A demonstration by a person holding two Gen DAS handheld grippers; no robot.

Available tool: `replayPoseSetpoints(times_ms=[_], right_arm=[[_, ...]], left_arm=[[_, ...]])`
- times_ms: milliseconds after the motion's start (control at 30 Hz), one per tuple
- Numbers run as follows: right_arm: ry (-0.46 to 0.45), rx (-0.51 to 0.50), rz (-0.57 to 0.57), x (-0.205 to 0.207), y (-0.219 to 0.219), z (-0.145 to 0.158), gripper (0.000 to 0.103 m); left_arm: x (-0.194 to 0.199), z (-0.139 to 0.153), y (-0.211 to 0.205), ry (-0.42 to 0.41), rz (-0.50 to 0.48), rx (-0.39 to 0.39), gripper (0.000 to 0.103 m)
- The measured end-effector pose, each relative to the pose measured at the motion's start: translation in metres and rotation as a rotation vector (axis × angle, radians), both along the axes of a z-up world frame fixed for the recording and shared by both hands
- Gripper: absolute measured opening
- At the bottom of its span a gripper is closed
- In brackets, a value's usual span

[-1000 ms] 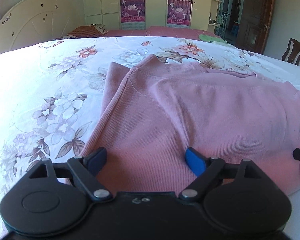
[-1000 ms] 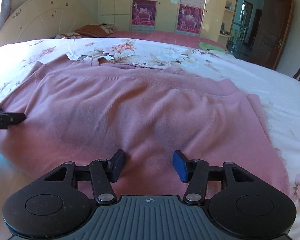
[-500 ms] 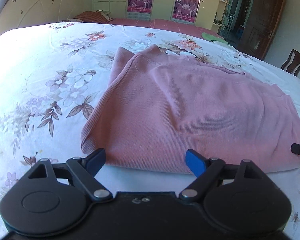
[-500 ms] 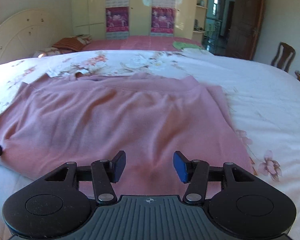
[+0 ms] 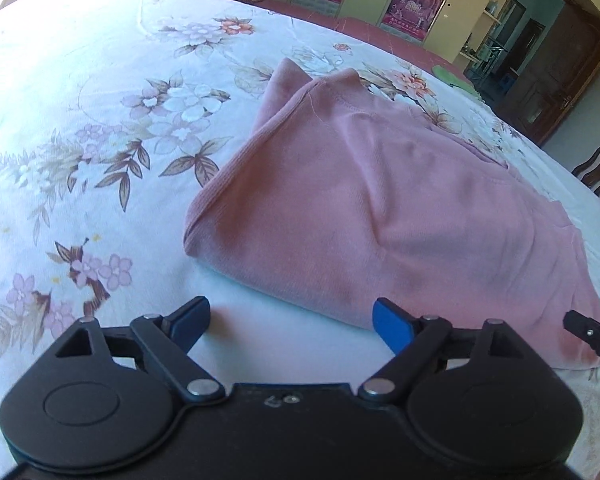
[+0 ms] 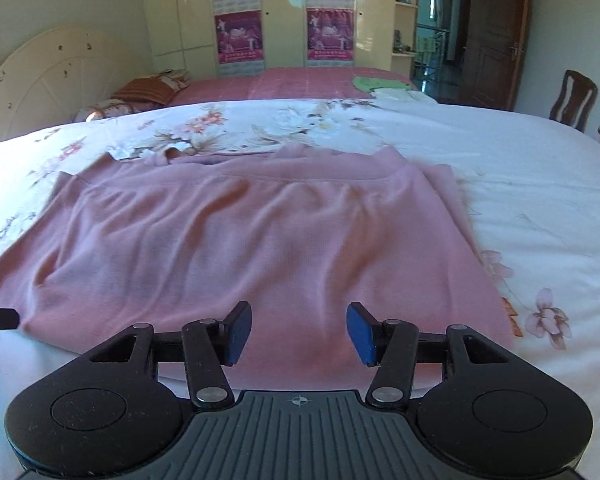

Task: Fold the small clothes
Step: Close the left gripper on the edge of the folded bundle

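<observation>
Both hand-held grippers had drawn back toward the near edge of the bed since the earlier frames, when their pads stood over the cloth. The left hand-held gripper [image 5: 291,325] was released, jaws wide apart and holding nothing, just off the near left corner of the pink garment [image 5: 380,208]. The right hand-held gripper [image 6: 299,332] was likewise released and empty, its pads over the garment's near fold. The garment lay on the floral bedsheet [image 5: 100,128], doubled over once, its near edge a rounded fold and its hem edges resting together on the far side, toward the headboard [image 6: 48,76].

Judgement: one fold was complete and the cloth had been let go. The next move would call for gripping one side edge with both layers together and carrying it across to halve the width, keeping the layers from slipping.
</observation>
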State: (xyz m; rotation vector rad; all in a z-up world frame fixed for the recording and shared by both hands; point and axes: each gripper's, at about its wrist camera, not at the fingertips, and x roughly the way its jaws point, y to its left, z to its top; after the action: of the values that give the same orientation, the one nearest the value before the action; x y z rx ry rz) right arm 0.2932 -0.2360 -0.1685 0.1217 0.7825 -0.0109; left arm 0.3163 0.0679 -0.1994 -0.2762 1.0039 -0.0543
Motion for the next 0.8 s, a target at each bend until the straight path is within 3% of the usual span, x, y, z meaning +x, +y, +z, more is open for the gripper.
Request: replayPoseSetpoints(times_ms=[367,667,800], right_arm=[[0.003,0.042,0.067,0.011,0.030,-0.007,0.053],[-0.008,0.040,0.078,0.025,0.031,-0.009,0.053],[-0.017,0.042,0.082,0.034,0.032,-0.009,0.053]], left_arm=[[-0.011,-0.006,-0.014,-0.007,0.007,-0.089,0.093],[0.010,-0.012,-0.012,-0.073,0.113,-0.193,0.094],[0.020,-0.017,-0.004,-0.120,0.188,-0.304,0.092]])
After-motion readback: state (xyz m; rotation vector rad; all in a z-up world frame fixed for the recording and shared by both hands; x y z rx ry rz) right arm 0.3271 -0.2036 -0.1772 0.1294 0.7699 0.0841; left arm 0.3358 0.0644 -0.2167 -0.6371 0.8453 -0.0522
